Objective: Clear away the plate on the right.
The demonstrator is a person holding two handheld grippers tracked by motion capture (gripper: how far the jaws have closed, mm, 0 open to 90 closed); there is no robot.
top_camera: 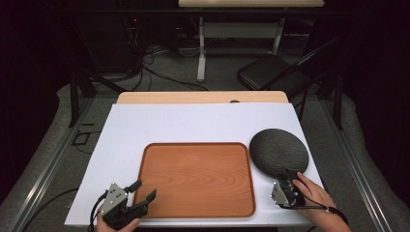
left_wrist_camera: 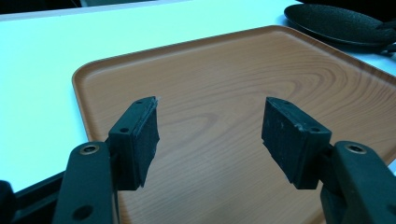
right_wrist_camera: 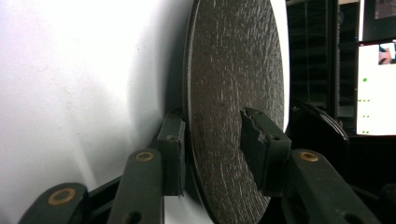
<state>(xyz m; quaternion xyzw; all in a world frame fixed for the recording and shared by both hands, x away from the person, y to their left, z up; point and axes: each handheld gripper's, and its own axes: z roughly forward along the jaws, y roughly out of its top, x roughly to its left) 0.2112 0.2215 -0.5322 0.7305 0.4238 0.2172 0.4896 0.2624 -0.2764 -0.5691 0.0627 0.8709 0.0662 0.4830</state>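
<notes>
The right gripper (top_camera: 288,186) sits at the near right of the white worktop (top_camera: 193,123), the person's right hand (top_camera: 314,193) wrapped round it from behind and pointing it away and slightly left, turned on its side. In the right gripper view its fingers (right_wrist_camera: 170,154) straddle the near rim of the dark round plate (top_camera: 279,151), one on each face; the left one lies against the underside, while the other seems to rest on the top face, though whether it presses is hard to tell, so a firm grasp cannot be confirmed. The plate lies just right of the brown wooden tray (top_camera: 198,212), its left edge at or over the tray's right rim; touching or not cannot be told. The left gripper (top_camera: 142,192) hovers at the near left, angled toward the tray's near-left corner, fingers (left_wrist_camera: 140,140) spread wide with nothing between them, the tray's bare floor beyond. The left hand (top_camera: 118,224) is cut off by the bottom edge, and the plate's near rim is hidden behind the right gripper in the high view.
</notes>
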